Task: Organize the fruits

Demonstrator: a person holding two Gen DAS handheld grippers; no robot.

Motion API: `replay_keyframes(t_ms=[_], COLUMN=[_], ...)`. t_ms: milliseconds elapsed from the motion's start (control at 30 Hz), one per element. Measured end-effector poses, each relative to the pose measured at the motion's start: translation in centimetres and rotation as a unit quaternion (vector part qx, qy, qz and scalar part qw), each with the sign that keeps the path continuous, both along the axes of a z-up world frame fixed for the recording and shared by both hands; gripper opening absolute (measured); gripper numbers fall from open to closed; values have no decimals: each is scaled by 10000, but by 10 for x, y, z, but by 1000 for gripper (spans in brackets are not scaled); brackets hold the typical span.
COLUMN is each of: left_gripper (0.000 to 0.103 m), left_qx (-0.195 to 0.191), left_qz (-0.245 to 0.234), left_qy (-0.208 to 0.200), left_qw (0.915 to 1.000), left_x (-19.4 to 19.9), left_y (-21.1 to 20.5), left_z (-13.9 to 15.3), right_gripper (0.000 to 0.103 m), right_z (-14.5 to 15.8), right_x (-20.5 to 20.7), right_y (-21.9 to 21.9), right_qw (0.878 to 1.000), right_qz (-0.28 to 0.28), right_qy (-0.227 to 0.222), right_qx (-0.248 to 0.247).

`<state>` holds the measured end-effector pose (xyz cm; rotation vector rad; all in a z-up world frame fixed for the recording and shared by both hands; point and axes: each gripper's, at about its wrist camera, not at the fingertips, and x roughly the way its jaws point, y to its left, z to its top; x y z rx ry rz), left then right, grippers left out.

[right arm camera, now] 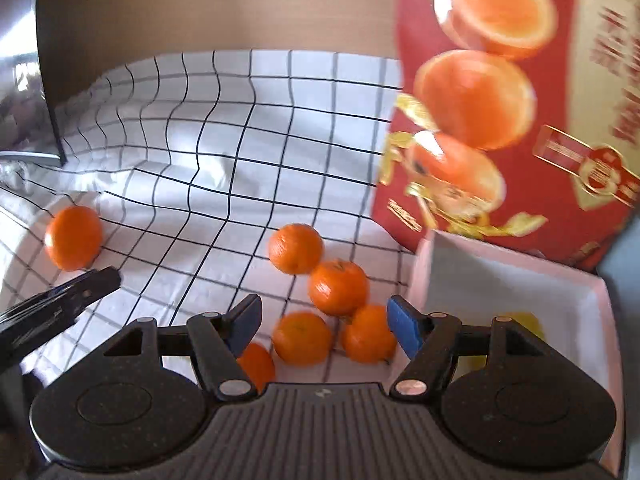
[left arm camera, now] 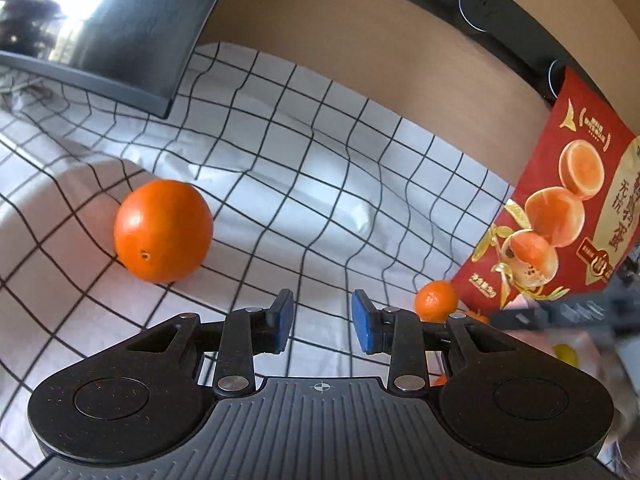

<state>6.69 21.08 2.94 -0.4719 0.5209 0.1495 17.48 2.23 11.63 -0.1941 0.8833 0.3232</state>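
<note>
A large orange [left arm camera: 163, 230] lies on the checked cloth, ahead and to the left of my left gripper [left arm camera: 322, 320]. That gripper's blue pads stand narrowly apart with nothing between them. My right gripper [right arm camera: 324, 324] is open above a cluster of several mandarins [right arm camera: 338, 288]; none is pressed by its pads. One mandarin [left arm camera: 436, 301] also shows in the left wrist view beside the red box lid [left arm camera: 560, 200]. The large orange [right arm camera: 74, 238] sits far left in the right wrist view, past a finger of the left gripper [right arm camera: 60, 300].
A white open box [right arm camera: 520, 276] stands at the right with a yellow fruit [right arm camera: 524, 320] inside, its red printed lid [right arm camera: 500, 100] upright behind. A dark monitor [left arm camera: 100, 20] stands at the back left. The checked cloth [left arm camera: 300, 160] is wrinkled.
</note>
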Motion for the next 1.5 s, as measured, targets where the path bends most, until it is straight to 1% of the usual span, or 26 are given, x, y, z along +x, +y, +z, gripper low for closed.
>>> replay_keyframes(t_ms=[100,200,300,333,367,400,433,500,600,633,700,733,800,867,933,1033,1133,1200,1233,1300,1367,1400,1433,1467,1500], left_gripper=[36,36,36,36,36,36,36,36,36,36,36,36,36,36,36,36,36,37,37,37,39,43,44,48,51], left_qx=[87,166,173,161,159,179,225,320,288,243,41,-51,-174,-115,110,520,629,807,989,1178,1310,1359,1373,1340,1277], left_qz=[9,-73,-190,-225,-260,-279,-292,-322,-416,-443,-595,-707,-1120,-1485,-1668,-1703,-1705,-1700,-1682,-1653,-1617,-1589,-1564,-1542,-1533], left_qy=[7,-13,0,-2,-9,-16,-20,3,91,105,64,15,-68,-70,-20,126,228,295,293,352,412,429,448,470,510], left_qw=[10000,9998,9997,9996,9995,9994,9993,9990,9987,9987,9982,9975,9935,9888,9859,9839,9831,9817,9803,9785,9772,9770,9771,9778,9786], left_x=[-3,-4,-3,-3,-3,-4,-4,-4,-1,0,1,1,3,6,8,12,17,21,20,19,18,19,21,23,26], left_y=[-2,-6,-10,-10,-11,-12,-14,-17,-18,-17,-16,-17,-25,-40,-58,-84,-99,-109,-115,-120,-123,-124,-125,-124,-123], left_z=[0,2,2,2,3,3,3,1,-3,-5,-8,-8,-9,-10,-9,-7,-7,-9,-8,-6,-5,-5,-5,-5,-6], right_gripper=[70,70,69,67,63,55,49,48,48,48,48,48,48,48,48,48,48,48,48,49,49,49,49,49,54], right_z=[-14,-31,-50,-55,-60,-62,-62,-58,-41,-31,-13,-4,8,11,7,-4,-26,-38,-44,-54,-59,-60,-61,-61,-63], right_x=[26,53,69,70,71,71,70,67,46,33,9,-5,-40,-73,-108,-140,-163,-171,-171,-171,-175,-176,-175,-178,-178], right_y=[23,35,49,52,56,59,60,62,57,51,35,25,-4,-31,-61,-99,-126,-137,-142,-151,-160,-162,-163,-164,-164], right_qw=[9999,9992,9990,9987,9983,9983,9987,9988,9991,9991,9986,9980,9960,9944,9934,9937,9954,9966,9970,9975,9962,9958,9954,9952,9949], right_qz=[-152,-378,-400,-351,-308,-273,-223,-210,25,147,364,496,749,898,960,851,652,494,430,301,264,273,282,292,309], right_qy=[26,57,37,14,-18,-43,-31,-66,-246,-320,-372,-358,-307,-268,-246,-189,-339,-433,-433,-368,-417,-443,-470,-542,-622], right_qx=[38,78,-209,-355,-488,-517,-464,-429,-355,-251,-6,127,386,498,578,710,606,489,471,524,717,753,780,767,736])
